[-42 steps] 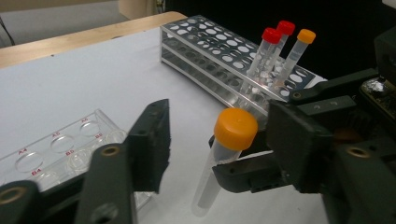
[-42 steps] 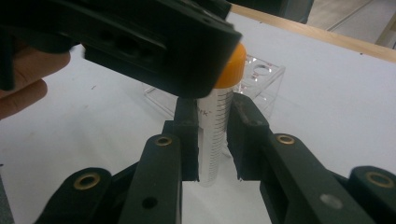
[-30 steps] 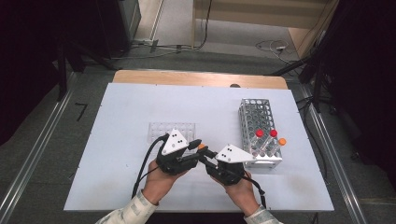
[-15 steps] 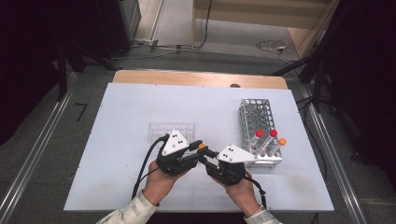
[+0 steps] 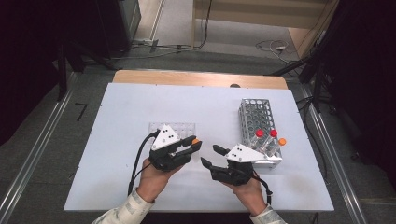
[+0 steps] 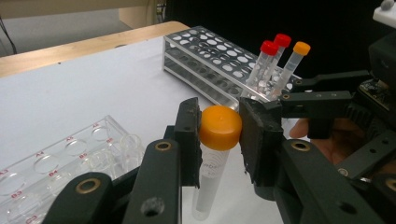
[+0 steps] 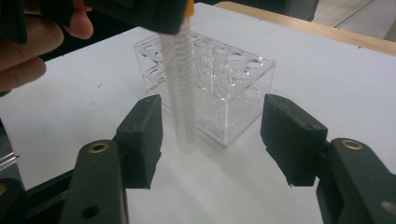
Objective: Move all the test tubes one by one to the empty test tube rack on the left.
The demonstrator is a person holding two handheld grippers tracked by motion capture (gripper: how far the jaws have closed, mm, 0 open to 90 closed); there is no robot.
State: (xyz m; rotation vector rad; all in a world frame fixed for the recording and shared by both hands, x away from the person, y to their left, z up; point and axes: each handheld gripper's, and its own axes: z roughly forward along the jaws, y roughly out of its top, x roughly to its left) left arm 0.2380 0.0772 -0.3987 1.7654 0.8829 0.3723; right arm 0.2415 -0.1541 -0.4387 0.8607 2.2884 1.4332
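Left gripper (image 6: 219, 135) view: fingers clamp orange-capped tube (image 6: 219, 128); high view unclear.

My right gripper (image 7: 212, 140) has just been opening; its jaws stand wide, clear of the tube (image 7: 182, 93) hanging between them. Behind it sits a clear rack (image 7: 243, 88). The tube's top looks clamped, I think.

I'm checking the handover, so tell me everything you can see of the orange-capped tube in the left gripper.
The orange-capped tube is clear plastic with faint print and a rounded bottom. It hangs upright above the white table, clamped at its cap by the left gripper. The right gripper has just opened; its pads flank the tube without touching.
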